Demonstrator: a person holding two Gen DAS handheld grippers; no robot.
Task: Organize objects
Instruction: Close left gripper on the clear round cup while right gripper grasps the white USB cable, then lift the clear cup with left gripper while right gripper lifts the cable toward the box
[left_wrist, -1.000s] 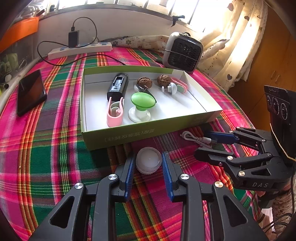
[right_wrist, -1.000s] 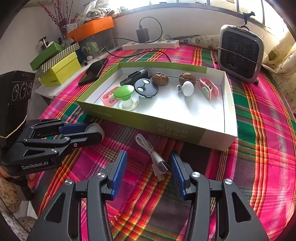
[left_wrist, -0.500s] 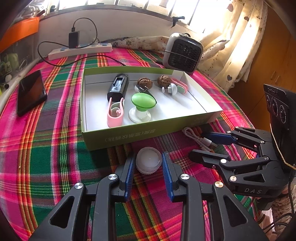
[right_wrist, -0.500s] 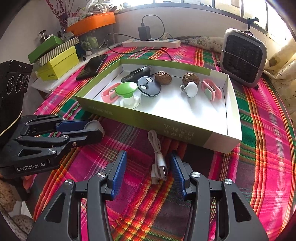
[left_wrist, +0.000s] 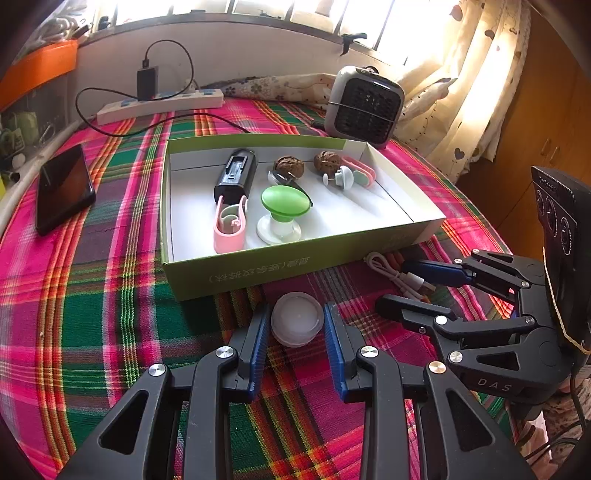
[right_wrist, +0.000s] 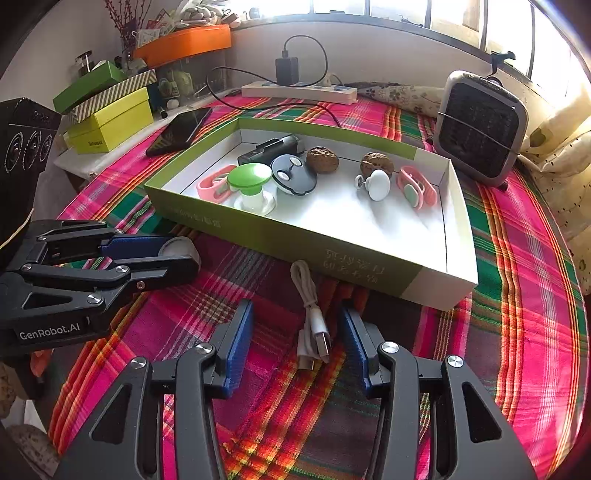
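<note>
My right gripper (right_wrist: 295, 339) is closing on the cable (right_wrist: 314, 332), not yet pinching; I centre its plugs. My left gripper (left_wrist: 297, 325) holds the puck (left_wrist: 297, 319).

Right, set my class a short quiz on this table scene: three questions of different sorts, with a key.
1. True or false: the green box holds two walnuts.
2. What lies between the fingers of the right gripper? A) phone B) white cable C) heater
3. Name what the left gripper grips.
Key: 1 true. 2 B; the jaws are closing around it, and the pads are not yet touching it. 3 the white round pot, resting on the cloth.
</note>
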